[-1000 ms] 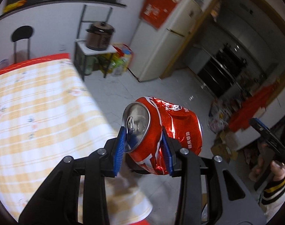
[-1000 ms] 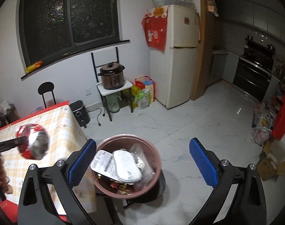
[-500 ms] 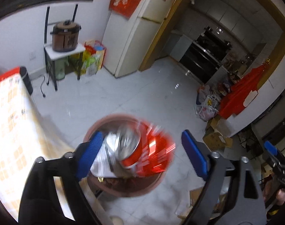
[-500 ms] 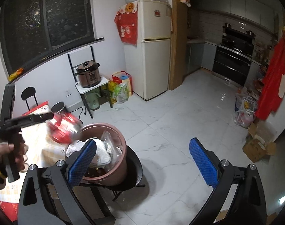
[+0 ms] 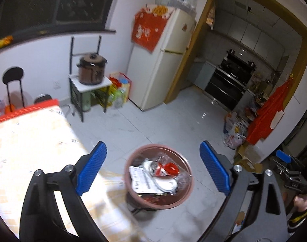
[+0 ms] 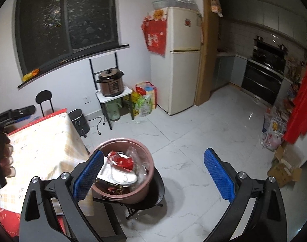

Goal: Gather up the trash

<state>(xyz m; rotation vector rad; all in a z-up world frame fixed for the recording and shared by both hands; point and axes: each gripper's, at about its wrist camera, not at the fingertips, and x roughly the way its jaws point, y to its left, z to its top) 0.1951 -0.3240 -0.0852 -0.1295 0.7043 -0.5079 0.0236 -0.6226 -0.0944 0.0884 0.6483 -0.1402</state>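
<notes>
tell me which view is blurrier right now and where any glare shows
The left wrist view is blurrier: the pink bin, the red can inside it and the tablecloth edge are smeared by motion. The right wrist view is sharper, with the bin and can fairly crisp. Glare: bright highlights on the glossy floor tiles near the oven in both views, and the tablecloth looks washed out.
</notes>
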